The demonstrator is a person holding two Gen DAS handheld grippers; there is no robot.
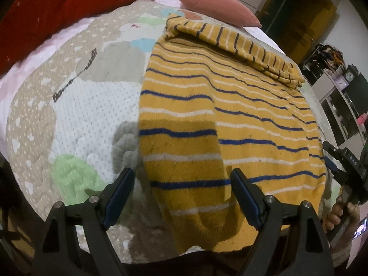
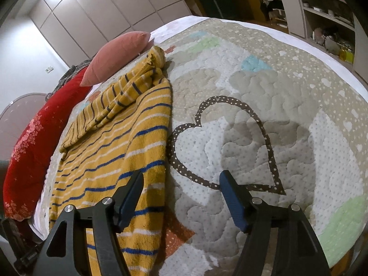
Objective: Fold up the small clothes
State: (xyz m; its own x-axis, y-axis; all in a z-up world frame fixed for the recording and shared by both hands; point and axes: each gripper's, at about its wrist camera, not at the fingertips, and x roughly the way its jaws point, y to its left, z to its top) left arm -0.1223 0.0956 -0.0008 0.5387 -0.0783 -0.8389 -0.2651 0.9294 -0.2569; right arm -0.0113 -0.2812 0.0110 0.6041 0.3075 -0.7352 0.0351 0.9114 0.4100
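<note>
A yellow sweater (image 1: 230, 119) with blue and white stripes lies flat on the quilt, one sleeve (image 1: 241, 46) folded across its far end. My left gripper (image 1: 182, 184) is open, its jaws straddling the sweater's near left part just above it. The right gripper shows at the far right edge of the left wrist view (image 1: 338, 163), held by a hand. In the right wrist view the sweater (image 2: 110, 156) lies at the left and its sleeve (image 2: 115, 101) across the top. My right gripper (image 2: 181, 191) is open above the sweater's right edge and the quilt, holding nothing.
The patchwork quilt (image 2: 264, 119) with a brown heart outline covers the bed. A pink cushion (image 1: 218, 7) and a red pillow (image 1: 57, 11) lie at the far end. Shelves (image 2: 326, 11) and wardrobes (image 2: 103, 4) stand beyond the bed.
</note>
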